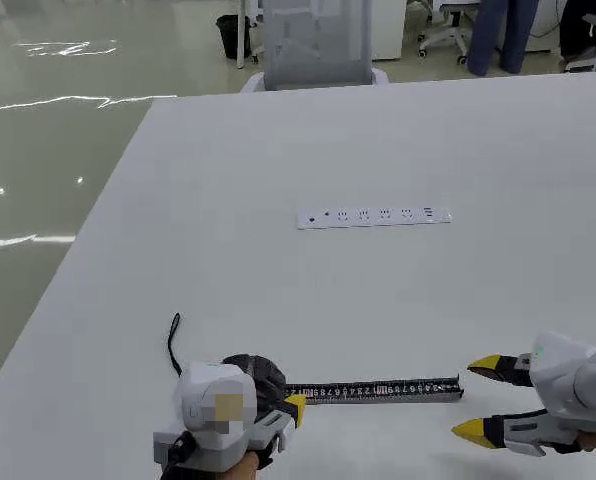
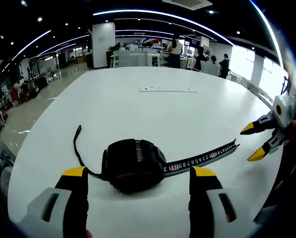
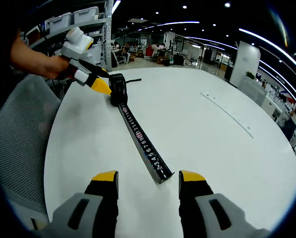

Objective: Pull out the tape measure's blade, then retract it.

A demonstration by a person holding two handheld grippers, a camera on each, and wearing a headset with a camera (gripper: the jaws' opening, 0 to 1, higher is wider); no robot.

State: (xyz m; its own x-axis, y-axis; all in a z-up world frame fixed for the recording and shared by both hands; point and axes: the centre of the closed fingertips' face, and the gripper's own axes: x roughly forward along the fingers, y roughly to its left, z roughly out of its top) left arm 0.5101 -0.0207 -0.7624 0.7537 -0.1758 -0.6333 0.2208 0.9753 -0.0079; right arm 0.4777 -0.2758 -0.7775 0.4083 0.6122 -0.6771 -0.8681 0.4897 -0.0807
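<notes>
Left gripper [image 2: 138, 173]: I'm reading its jaws as wide apart and gripping nothing. The black tape measure [image 2: 135, 163] is sitting on the white table [image 1: 278, 150] just ahead of this gripper, in line with the gap between the yellow tips. I'm seeing clear table on both sides of it, so no contact. Its wrist strap [image 2: 77, 146] is trailing off past the left jaw.

The blade [image 1: 378, 389] is lying flat and pulled out, running from the case toward the right gripper [image 1: 476, 397].

Right gripper: jaws are also standing apart and holding nothing. In the right gripper view the blade's end [image 3: 163, 176] is resting just ahead of the gap between the tips, slightly nearer the right one. I'm not seeing either tip touching it.

A white power strip [image 1: 373, 216] is lying well beyond both grippers, further out on the table.
</notes>
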